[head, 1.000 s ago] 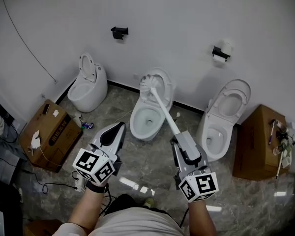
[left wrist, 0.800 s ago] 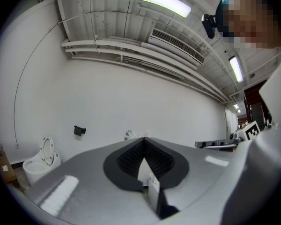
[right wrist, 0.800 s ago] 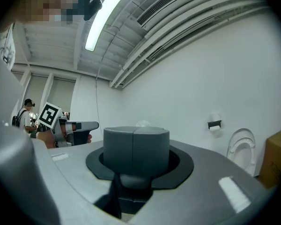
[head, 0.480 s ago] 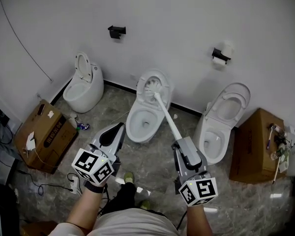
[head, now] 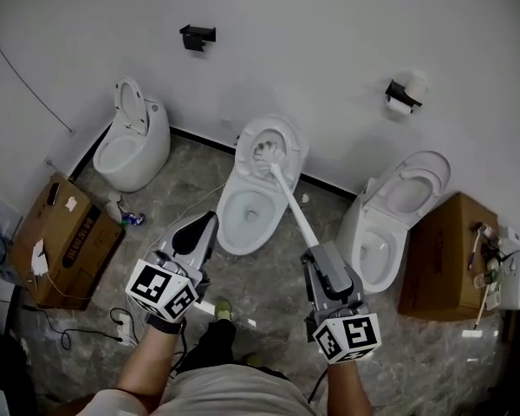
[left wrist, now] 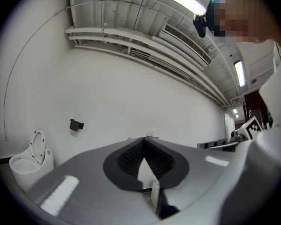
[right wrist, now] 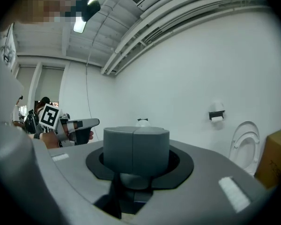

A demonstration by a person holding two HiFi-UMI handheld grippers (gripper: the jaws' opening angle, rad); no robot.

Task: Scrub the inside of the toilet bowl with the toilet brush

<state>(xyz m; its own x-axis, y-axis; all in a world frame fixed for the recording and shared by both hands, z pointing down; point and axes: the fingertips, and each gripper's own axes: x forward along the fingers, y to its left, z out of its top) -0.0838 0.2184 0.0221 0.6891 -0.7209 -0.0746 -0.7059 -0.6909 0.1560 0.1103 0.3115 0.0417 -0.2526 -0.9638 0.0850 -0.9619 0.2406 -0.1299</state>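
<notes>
Right gripper point(head: 317, 251) fingers pinch the toilet brush point(head: 290, 199), left gripper point(head: 208, 221) fingers press together, box point(head: 65, 237) print unreadable.

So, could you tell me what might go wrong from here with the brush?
1. The brush head looks up by the raised seat, not down in the bowl, so strokes may miss the inside.
2. The right gripper holds the toilet brush at its far end only; the long handle might twist or slip.

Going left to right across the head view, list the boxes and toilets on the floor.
left cardboard box → left toilet → middle toilet → right toilet → right cardboard box
</notes>
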